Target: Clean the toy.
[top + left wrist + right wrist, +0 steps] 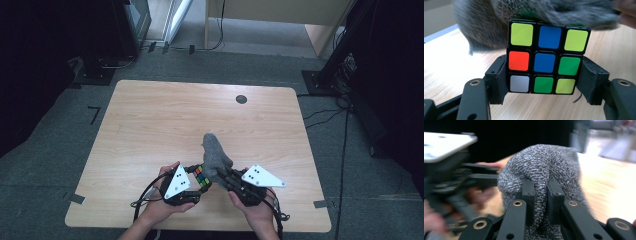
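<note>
One Rubik's cube (pixel 545 60) is present, clamped between the two jaws of the left claw (pixel 545 82), which press on its left and right sides near its lower rows. In the high view the cube (pixel 201 176) sits at the near middle of the tabletop (pixel 150 125), between the two claws. One grey knitted cloth (pixel 541 172) is present; the right claw (pixel 541 202) is closed tight on a fold of it. The cloth (pixel 216 152) rises just beyond the cube and drapes against its top edge. Two hands hold the claws: left hand (pixel 162 207), right hand (pixel 257 212). One dark round grommet (pixel 241 99) sits at the tabletop's far right.
</note>
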{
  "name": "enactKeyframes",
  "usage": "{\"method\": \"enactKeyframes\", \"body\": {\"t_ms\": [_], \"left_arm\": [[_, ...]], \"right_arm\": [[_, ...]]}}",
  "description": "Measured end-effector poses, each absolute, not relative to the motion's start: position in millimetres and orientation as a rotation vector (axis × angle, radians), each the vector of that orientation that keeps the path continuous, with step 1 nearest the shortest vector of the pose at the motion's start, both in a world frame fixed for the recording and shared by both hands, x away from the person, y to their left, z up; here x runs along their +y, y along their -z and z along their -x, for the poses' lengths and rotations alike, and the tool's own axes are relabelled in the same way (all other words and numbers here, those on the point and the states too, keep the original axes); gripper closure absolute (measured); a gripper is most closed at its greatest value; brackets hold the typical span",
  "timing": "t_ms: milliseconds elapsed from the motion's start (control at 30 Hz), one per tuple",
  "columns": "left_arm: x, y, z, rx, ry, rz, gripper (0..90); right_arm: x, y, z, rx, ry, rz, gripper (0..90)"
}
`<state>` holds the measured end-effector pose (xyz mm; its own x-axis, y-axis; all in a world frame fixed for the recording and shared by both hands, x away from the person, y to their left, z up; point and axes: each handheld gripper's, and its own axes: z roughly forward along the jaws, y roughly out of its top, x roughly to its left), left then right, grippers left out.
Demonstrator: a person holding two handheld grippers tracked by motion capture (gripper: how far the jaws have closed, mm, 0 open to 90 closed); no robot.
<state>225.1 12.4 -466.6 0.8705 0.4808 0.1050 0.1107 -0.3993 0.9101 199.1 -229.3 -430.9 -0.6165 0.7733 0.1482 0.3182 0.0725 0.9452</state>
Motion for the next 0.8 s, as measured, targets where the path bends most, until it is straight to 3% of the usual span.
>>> {"method": "enactKeyframes", "body": {"t_ms": [100, 200, 433, 800], "left_arm": [[13, 466, -226, 0.426, -0.417, -1.953, 34.0], [12, 468, -226, 0.431, -0.414, -1.960, 34.0], [11, 467, -224, 0.430, -0.422, -1.963, 34.0], [16, 466, -229, 0.449, -0.398, -1.948, 34.0]], "right_arm": [[-240, 435, -205, 1.937, -1.466, -1.155, 80.4], [-246, 431, -205, 1.939, -1.583, -1.157, 80.3], [-219, 422, -190, 2.034, -1.645, -0.932, 80.5], [-243, 425, -200, 1.960, -1.669, -1.078, 80.6]]}}
